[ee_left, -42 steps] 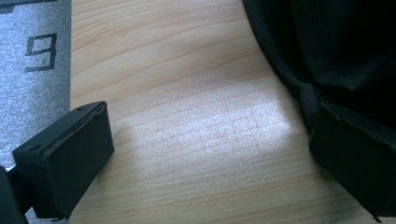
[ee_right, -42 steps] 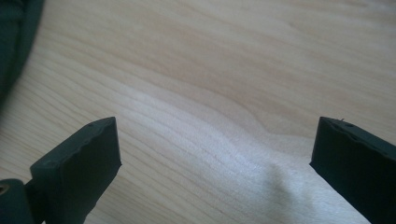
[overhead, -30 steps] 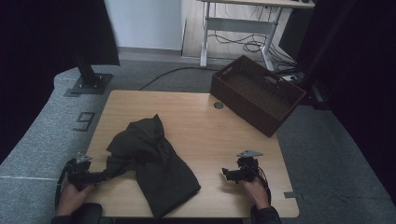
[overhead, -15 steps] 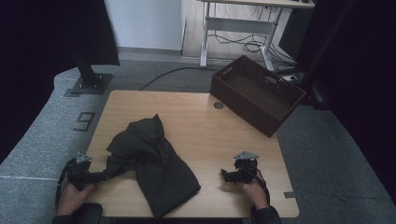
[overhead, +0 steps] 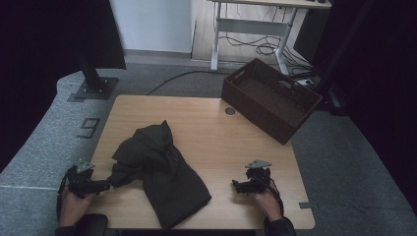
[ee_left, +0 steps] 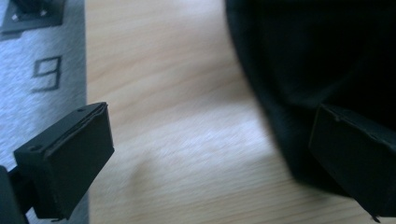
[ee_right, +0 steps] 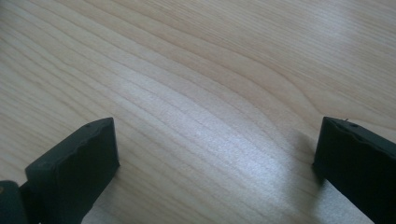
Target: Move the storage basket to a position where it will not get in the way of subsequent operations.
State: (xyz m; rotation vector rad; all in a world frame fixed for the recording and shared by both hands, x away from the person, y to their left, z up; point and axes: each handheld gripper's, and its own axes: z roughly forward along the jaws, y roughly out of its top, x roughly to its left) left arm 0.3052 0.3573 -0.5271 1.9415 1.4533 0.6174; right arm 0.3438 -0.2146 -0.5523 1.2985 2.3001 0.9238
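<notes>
The left gripper (overhead: 105, 185) is held low at the near left corner of the wooden table (overhead: 206, 123), gripped from behind by the person's left hand (overhead: 74, 201), whose forearm enters from the bottom edge of the high view. The gripper body lies roughly level and points to the right, toward the dark garment (overhead: 160, 172). In the left gripper view its jaws stand wide apart: one jaw sits over the table edge beside the grey floor (ee_left: 42, 56), the other lies against or just over the garment's edge; contact cannot be confirmed there. The high view shows the jaw tips at the garment's lower left corner. The garment lies crumpled on the near left half of the table, with a peaked fold pointing away from the person and a broader flap reaching toward the near edge. The right gripper (overhead: 236, 186) is held near the near right part of the table by the right hand (overhead: 265, 201), with the wrist angled inward so that the gripper points left toward the garment, yet remains well apart from it. Its grey three-cornered plate faces upward. In the right gripper view the jaws are spread wide over bare wood, holding nothing. A dark woven basket (overhead: 270, 98) sits at the far right corner, overhanging the table edge.
</notes>
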